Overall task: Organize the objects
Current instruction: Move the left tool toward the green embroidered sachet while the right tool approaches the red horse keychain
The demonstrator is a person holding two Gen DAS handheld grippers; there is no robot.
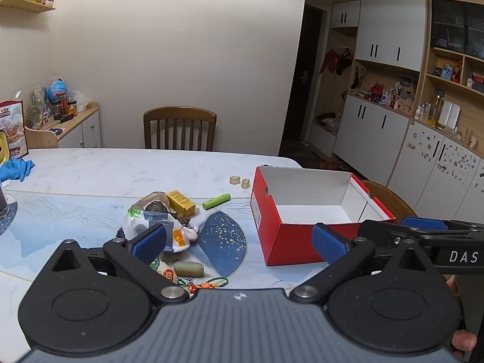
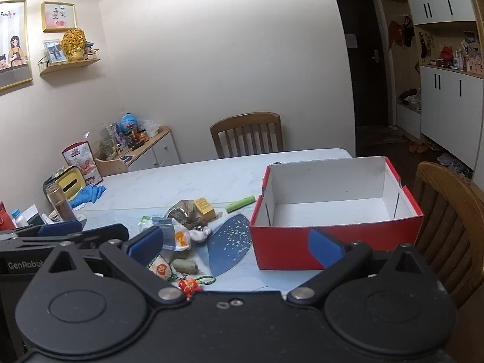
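Both grippers, left point(image 1: 239, 243) and right point(image 2: 236, 246), jaws spread wide, holding nothing. Red box point(image 2: 302, 245) empty on worktop point(image 1: 121, 166), clutter pile point(image 1: 163, 220) beside it.

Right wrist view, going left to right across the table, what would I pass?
Glass jar → blue glove → yellow box → green tube → red box, open and empty inside.
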